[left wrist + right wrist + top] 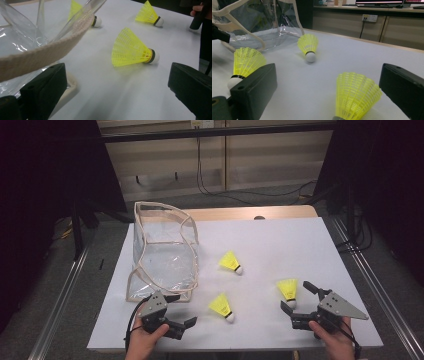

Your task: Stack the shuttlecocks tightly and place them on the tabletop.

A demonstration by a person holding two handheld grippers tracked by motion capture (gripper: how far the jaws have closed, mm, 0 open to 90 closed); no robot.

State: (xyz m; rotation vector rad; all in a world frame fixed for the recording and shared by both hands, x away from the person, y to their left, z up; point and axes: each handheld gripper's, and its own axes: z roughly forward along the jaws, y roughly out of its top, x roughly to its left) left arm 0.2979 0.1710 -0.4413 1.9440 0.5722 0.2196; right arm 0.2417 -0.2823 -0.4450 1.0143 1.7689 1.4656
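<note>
Three yellow shuttlecocks lie on the white table. One shuttlecock rests between the spread jaws of my right gripper, cork toward the gripper, untouched. My left gripper is open at the front left. Its one jaw is beside the corner of a clear bag with beige trim, whose strap crosses in front. The middle shuttlecock lies just ahead of it. The third shuttlecock lies farther back.
The bag stands open-topped on the table's left half. The table's front edge runs just under both hands. Metal rails flank the table. Cables trail on the floor behind.
</note>
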